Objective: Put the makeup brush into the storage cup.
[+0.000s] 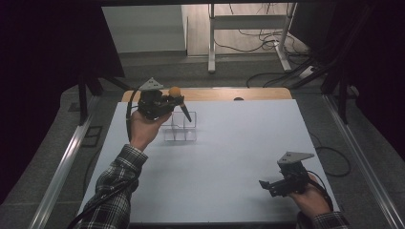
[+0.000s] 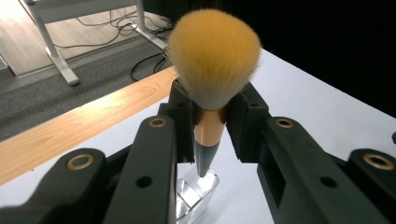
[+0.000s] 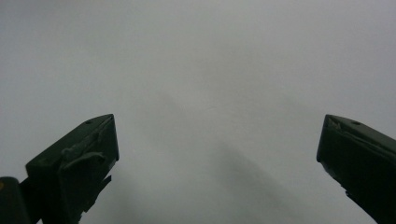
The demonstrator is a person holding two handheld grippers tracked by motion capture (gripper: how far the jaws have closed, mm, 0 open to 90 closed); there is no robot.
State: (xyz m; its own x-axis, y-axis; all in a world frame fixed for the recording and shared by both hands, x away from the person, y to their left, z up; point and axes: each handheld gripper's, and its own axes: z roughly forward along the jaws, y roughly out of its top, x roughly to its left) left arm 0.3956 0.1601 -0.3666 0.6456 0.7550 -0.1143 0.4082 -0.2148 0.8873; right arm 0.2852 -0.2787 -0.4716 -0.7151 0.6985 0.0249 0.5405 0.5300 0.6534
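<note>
While the left tongs (image 2: 210, 135) clamp a brush (image 2: 212, 60) bristles-up, its handle tip sits over a clear organizer (image 1: 180, 128) far-left on the tabletop (image 1: 239, 143); right tongs (image 3: 217, 154) gape empty, low near-right.

Overall light: dim, dark vignette at both sides of the high view.
Brightest area: floor beyond the table (image 1: 215, 143), lit from the far side.
Brush bristles (image 2: 214, 56): sharp, well lit, slightly glowing at the top.
Right gripper view: grey, soft, faint diagonal shadow between the jaws.
Near jaws, left gripper view: slightly blurred at the bottom edge.
</note>
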